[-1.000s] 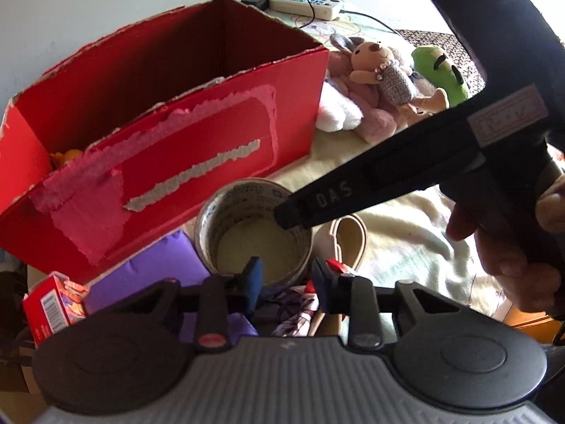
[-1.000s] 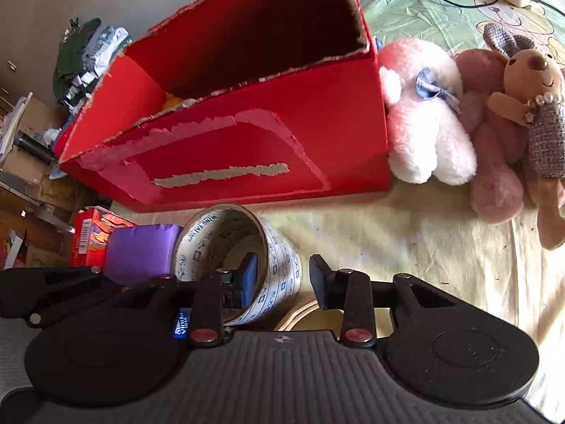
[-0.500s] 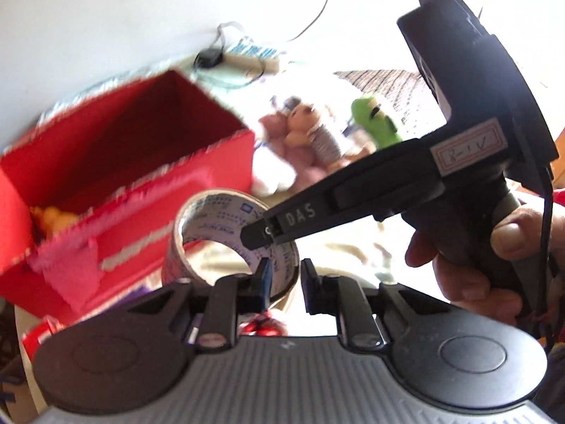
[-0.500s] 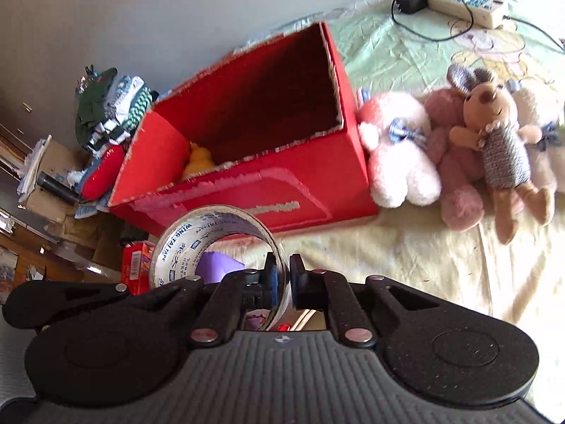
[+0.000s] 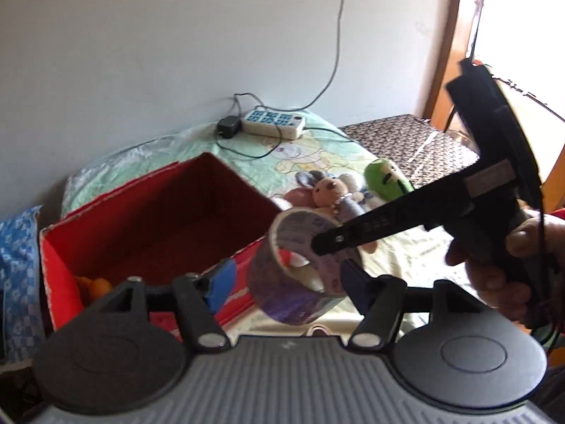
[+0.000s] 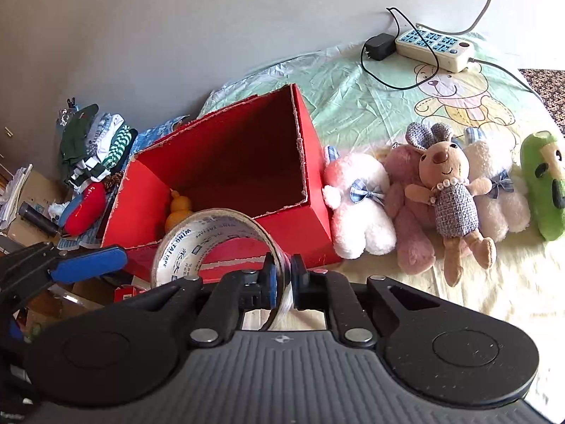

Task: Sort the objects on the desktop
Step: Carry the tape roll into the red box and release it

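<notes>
My right gripper (image 6: 281, 279) is shut on the wall of a roll of clear packing tape (image 6: 197, 236) and holds it in the air in front of an open red cardboard box (image 6: 226, 162). In the left wrist view the tape roll (image 5: 300, 268) hangs between the open fingers of my left gripper (image 5: 286, 279), pinched by the right gripper's black finger (image 5: 370, 228). The left gripper is open and empty. The red box (image 5: 152, 212) holds an orange toy (image 6: 178, 208) in its left corner.
Several plush toys (image 6: 438, 190) and a green plush (image 6: 542, 183) lie right of the box. A power strip (image 6: 434, 46) with cables lies at the back by the wall. Folded clothes (image 6: 95, 145) and clutter sit left of the box.
The right gripper closed on the tape roll and lifted it off the surface. Both grippers rose and tilted up. The left gripper opened wider.
</notes>
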`<state>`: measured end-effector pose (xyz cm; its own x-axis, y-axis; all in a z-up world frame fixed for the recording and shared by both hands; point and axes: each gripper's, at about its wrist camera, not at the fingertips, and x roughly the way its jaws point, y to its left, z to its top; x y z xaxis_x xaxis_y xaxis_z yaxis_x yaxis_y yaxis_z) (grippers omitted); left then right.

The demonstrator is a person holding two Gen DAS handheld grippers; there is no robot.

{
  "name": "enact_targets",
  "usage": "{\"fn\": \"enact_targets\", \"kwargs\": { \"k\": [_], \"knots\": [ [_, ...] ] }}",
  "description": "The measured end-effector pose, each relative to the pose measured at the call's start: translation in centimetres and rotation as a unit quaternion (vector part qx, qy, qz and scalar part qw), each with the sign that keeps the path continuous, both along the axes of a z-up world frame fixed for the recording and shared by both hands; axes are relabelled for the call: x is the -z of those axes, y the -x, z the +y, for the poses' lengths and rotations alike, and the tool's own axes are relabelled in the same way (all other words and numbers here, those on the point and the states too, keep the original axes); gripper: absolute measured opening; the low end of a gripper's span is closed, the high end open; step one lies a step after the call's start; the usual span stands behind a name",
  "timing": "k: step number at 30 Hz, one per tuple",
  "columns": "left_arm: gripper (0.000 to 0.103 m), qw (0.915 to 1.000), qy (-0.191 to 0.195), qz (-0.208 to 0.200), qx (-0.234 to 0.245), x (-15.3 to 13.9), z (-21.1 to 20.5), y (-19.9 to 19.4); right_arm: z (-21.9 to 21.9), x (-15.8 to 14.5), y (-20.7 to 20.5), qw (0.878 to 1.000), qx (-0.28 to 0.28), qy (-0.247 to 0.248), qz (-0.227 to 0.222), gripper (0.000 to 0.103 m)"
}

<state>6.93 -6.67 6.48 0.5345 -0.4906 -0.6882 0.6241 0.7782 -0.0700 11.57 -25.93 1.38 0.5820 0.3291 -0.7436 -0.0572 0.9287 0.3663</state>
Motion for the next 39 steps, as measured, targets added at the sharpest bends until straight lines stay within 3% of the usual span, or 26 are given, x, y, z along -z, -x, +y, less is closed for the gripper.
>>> {"fn": "enact_targets", "kwargs": {
  "k": [3,9,11,14,18,20,23,26,30,34,39],
  "knots": [
    [0.065,0.9991,0.020,0.037,-0.012,1.1,0.7,-1.6,0.5,-0.6,0.2,1.000,0.001,0.025,-0.016,0.010],
    [0.044,0.9960,0.045,0.076,-0.017,2.2,-0.7,-3.3,2.3,-1.5,0.4,0.997,-0.011,0.058,-0.049,0.008],
    [0.036,0.9961,0.041,0.074,-0.026,2.2,-0.7,-3.4,2.7,-1.8,0.5,0.995,-0.012,0.072,-0.062,0.010],
    [0.031,0.9965,0.041,0.065,-0.033,1.3,-0.3,-3.6,3.2,-2.6,0.6,0.993,-0.020,0.089,-0.077,0.010],
    [0.031,0.9987,0.025,0.021,-0.039,-1.4,0.0,-4.3,4.8,-5.2,-0.6,0.983,-0.038,0.124,-0.126,0.009],
    [0.030,0.9987,0.010,0.003,-0.049,-2.4,0.2,-5.6,6.1,-6.2,-2.1,0.978,-0.049,0.138,-0.149,0.009],
    [0.027,0.9973,-0.008,-0.001,-0.072,-2.8,0.2,-8.8,8.1,-6.1,-5.9,0.976,-0.063,0.148,-0.145,0.009],
    [0.027,0.9945,-0.022,0.046,-0.092,-0.1,0.7,-13.2,10.2,-3.6,-10.4,0.982,-0.073,0.146,-0.095,0.009],
    [0.026,0.9842,-0.054,0.126,-0.112,5.8,1.2,-17.6,12.4,1.6,-15.2,0.985,-0.094,0.143,0.001,0.009],
    [0.024,0.9744,-0.099,0.160,-0.123,10.2,1.3,-18.8,14.6,5.2,-16.8,0.979,-0.120,0.160,0.050,0.008],
    [0.025,0.9657,-0.111,0.199,-0.124,12.2,2.3,-19.0,16.1,6.8,-16.8,0.974,-0.133,0.153,0.099,0.008]
  ]
}}
